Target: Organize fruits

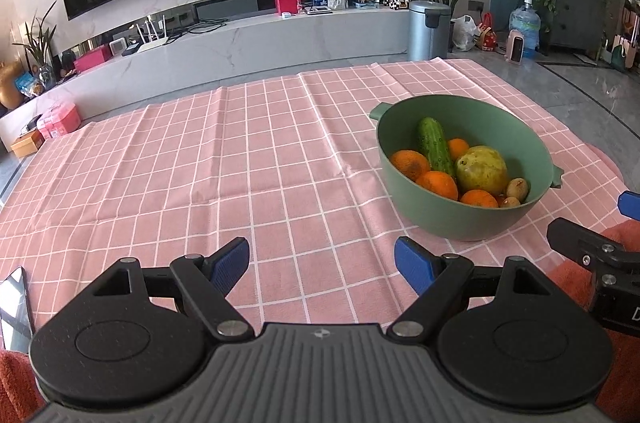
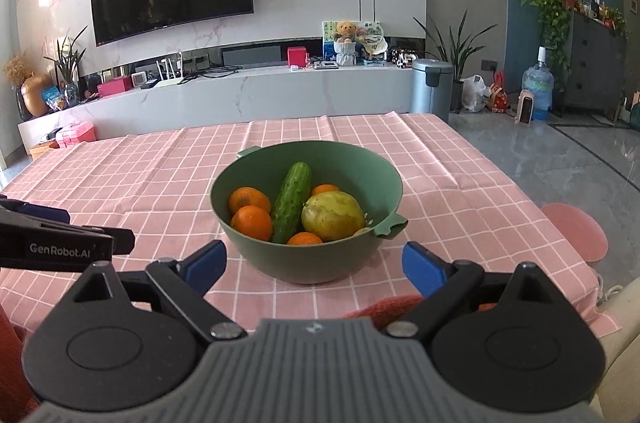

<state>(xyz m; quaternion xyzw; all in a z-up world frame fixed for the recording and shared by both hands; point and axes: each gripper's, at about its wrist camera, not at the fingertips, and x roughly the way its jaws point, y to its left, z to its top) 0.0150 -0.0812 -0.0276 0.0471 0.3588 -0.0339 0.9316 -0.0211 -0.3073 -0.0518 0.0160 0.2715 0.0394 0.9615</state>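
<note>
Covering nearly the whole table, a pink tablecloth (image 2: 400, 151) with a thin white grid lies flat except for a few soft fold creases; the fabric looks matte and slightly fuzzy. On it, toward the right half as seen from the left wrist view, sits a green bowl (image 2: 256, 255) — round, deep, smooth matte plastic, w/ two small tab handles on opposite sides of the rim. From the right wrist view the bowl is straight ahead and near.

Inside the bowl, fruit is piled together and touching. A pear (image 2: 333, 216), yellow-green, plump and speckled w/ brown marks, rests on the right side. A cucumber (image 2: 292, 201), dark green, long and bumpy, leans tilted across the middle, its top end up near the far wall. Several oranges (image 2: 252, 221), round w/ dimpled skin, fill the left side, front and back. Two small kiwis (image 1: 517, 188), brown-green and oval, sit by the near right rim, seen only from the left wrist view.

Both tools are black plastic w/ blue ribbed pads. Left gripper (image 1: 322, 265) hovers over bare cloth, left of the bowl — jaws spread wide, holding nothing. Right gripper (image 2: 314, 265) faces the bowl's near wall, jaws likewise spread wide, empty, apart from the bowl.
</note>
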